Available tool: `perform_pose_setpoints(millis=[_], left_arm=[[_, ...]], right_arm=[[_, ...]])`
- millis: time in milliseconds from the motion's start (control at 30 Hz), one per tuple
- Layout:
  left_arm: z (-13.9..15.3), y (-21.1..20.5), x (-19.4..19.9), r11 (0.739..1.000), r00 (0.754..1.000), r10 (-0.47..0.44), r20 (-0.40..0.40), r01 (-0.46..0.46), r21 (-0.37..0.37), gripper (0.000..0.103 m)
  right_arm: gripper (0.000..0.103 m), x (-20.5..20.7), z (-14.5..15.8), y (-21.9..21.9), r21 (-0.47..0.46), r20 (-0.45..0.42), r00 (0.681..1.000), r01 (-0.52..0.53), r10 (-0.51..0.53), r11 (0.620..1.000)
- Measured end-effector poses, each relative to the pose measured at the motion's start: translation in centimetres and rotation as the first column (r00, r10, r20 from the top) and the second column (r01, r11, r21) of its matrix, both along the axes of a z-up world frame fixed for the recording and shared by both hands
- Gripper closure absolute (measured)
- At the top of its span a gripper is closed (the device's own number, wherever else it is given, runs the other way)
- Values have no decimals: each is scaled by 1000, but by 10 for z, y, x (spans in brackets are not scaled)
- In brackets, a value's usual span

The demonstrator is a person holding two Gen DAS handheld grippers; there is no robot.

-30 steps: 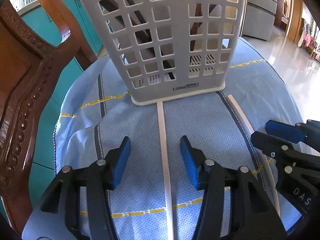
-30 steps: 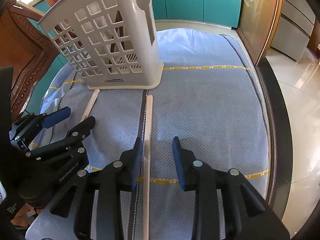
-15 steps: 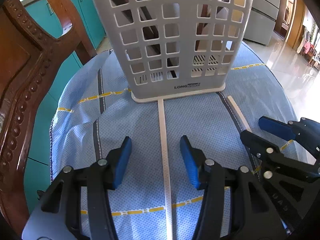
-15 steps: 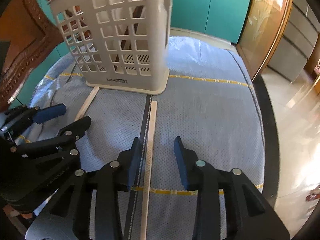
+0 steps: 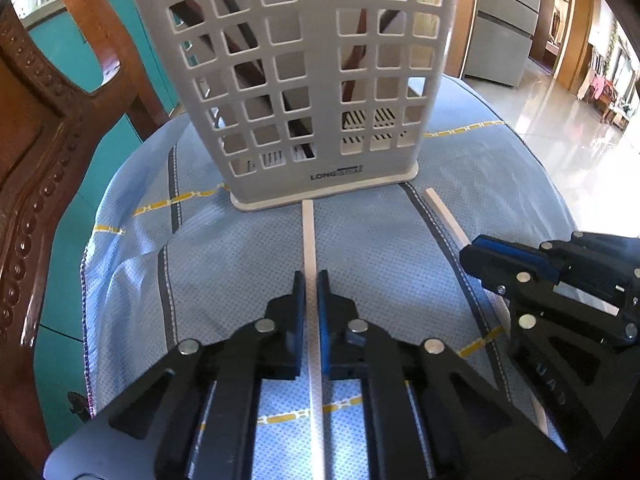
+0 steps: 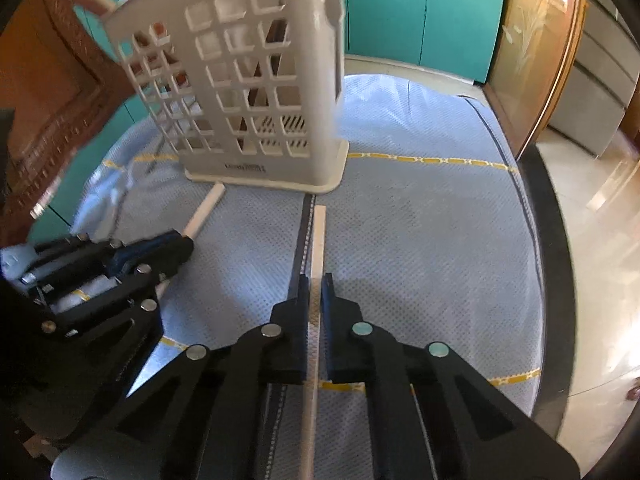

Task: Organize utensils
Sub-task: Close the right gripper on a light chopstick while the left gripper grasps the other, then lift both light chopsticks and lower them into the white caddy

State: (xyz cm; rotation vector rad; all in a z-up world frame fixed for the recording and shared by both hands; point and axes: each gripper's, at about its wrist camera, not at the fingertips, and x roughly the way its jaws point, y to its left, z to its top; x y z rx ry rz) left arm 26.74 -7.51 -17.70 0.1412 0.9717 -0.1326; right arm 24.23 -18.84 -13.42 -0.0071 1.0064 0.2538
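While the white caddy (image 5: 304, 92) stands upright at the far side of the blue cloth (image 5: 224, 264), two pale chopsticks are being gripped at once. The left claw (image 5: 311, 280) has just been closed and is clamped on the left chopstick (image 5: 308, 232), whose far tip is seen touching the caddy's base rim. The right claw (image 6: 316, 282) has likewise just been closed, and the right chopstick (image 6: 319, 236) is pinched between its pads, its far tip lying just short of the caddy's base, a little toward the caddy's right corner. Both sticks are pointed lengthwise at the caddy, and each is taken partway along, not at its tip, probably so that it can be tipped upright without swinging. Neither stick is judged to be lifted yet; both look to be lying on the cloth-covered surface.

Room for the lift is judged fair but not generous. The two claws are set near each other in front of the caddy, so a clash is possible if they are raised together. Left of the caddy a carved wooden chair (image 5: 44, 152) is crowded close, and the cloth is rumpled there. Right of the caddy the cloth lies flat and bare as far as the surface's dark edge (image 6: 560, 264), beyond which only floor is seen. The caddy's tall rim must be cleared before either stick can be dropped in
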Motion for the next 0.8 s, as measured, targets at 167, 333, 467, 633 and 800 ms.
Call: perform_pose_setpoints(millis=[167, 333, 467, 633, 800], left_arm=[[30, 14, -5, 998, 998, 18, 68, -13, -68, 96], [76, 27, -32, 989, 984, 19, 176, 8, -149, 96], [120, 37, -65, 981, 955, 12, 297, 47, -190, 96], [192, 50, -94, 965, 883, 31, 467, 96, -246, 96], [267, 62, -91, 944, 792, 90, 603, 125, -304, 96]], right_arm=[[97, -8, 38, -9, 52, 110, 994, -11, 5, 999], [97, -36, 92, -26, 131, 260, 965, -76, 40, 989], [97, -62, 136, -43, 175, 368, 928, -130, 58, 976], [97, -72, 192, -52, 217, 480, 877, -157, 35, 963], [97, -41, 255, -52, 304, 561, 828, -170, -32, 937]])
